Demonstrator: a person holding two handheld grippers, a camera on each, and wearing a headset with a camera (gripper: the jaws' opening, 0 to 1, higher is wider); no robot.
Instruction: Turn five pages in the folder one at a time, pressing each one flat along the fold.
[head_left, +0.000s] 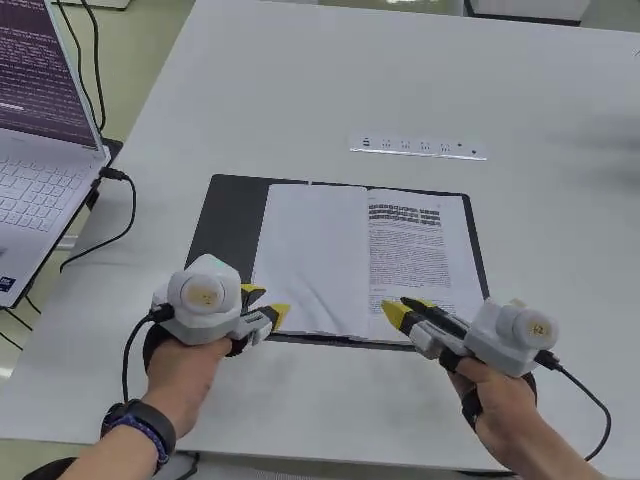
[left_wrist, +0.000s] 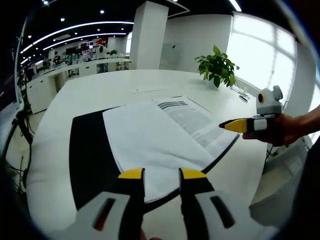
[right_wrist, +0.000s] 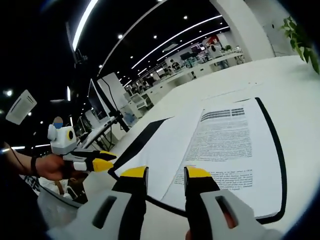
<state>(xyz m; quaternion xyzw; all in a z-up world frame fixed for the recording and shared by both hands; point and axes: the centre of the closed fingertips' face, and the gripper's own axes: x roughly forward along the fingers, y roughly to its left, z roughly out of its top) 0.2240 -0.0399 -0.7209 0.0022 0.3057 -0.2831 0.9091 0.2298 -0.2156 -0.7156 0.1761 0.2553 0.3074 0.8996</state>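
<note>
The folder (head_left: 225, 225) lies open on the white table, black cover down. Its left page (head_left: 310, 255) is blank white; its right page (head_left: 420, 255) carries printed text. My left gripper (head_left: 265, 305) hovers at the folder's near edge, by the lower left corner of the blank page, jaws open with nothing between them. My right gripper (head_left: 403, 310) sits over the lower part of the printed page, also open and empty. In the left gripper view my own gripper (left_wrist: 162, 175) points at the blank page (left_wrist: 150, 140). In the right gripper view my gripper (right_wrist: 166, 173) faces the printed page (right_wrist: 225, 140).
An open laptop (head_left: 30, 150) stands at the far left with a black cable (head_left: 125, 215) running along the table edge. A white power strip (head_left: 418, 147) lies beyond the folder. A potted plant (left_wrist: 217, 65) stands behind the table.
</note>
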